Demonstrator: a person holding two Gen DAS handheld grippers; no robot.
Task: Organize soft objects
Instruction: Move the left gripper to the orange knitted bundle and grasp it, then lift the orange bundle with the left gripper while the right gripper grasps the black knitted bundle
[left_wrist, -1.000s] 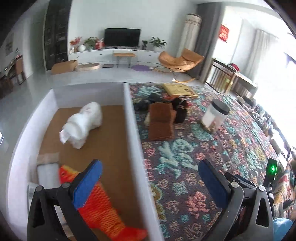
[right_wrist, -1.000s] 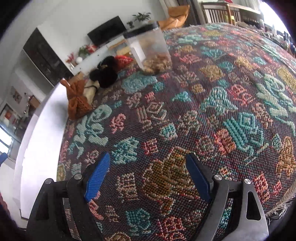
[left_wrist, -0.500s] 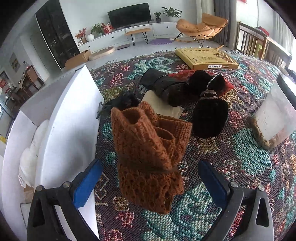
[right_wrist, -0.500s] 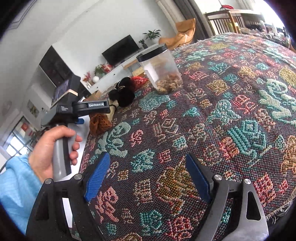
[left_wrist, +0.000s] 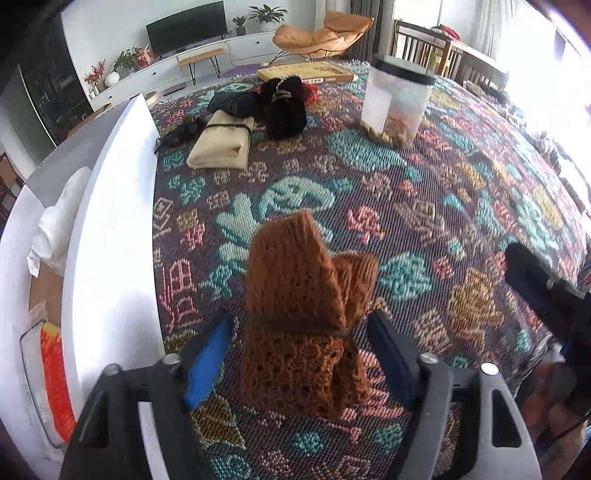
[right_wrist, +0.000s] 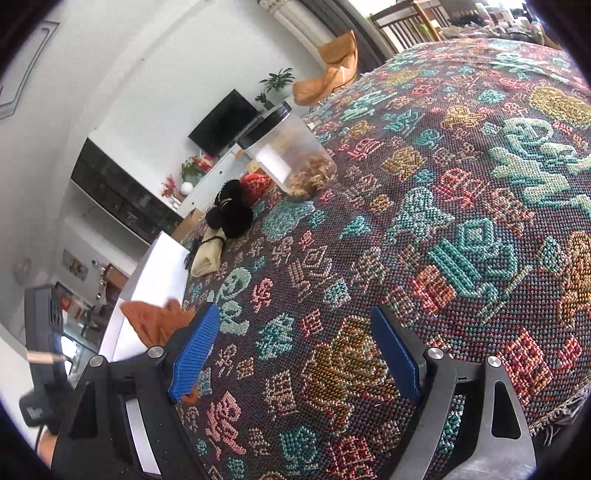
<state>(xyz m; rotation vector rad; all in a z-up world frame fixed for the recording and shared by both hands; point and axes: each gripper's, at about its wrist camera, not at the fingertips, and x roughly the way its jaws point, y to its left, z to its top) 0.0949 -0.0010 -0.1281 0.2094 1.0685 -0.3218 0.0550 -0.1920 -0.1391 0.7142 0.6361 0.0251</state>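
We are in the pick-up step: the left claw (left_wrist: 299, 356) straddles the brown knitted bundle (left_wrist: 306, 314), low in the centre of the left wrist frame, blue pads either side with small gaps, so it is bracketed but not yet gripped. The right claw (right_wrist: 293, 354) stands wide and empty over the patterned cloth (right_wrist: 461, 221).

Next, we judge, the pads must close on the bundle near its tie band, then lift it over the white box wall (left_wrist: 110, 240) at the frame's left. That wall stands just beside the bundle. Farther up the frame lie the cream folded cloth (left_wrist: 221, 142), black soft items (left_wrist: 284, 107) and a clear jar (left_wrist: 397, 105), well apart, leaving open cloth to the right.
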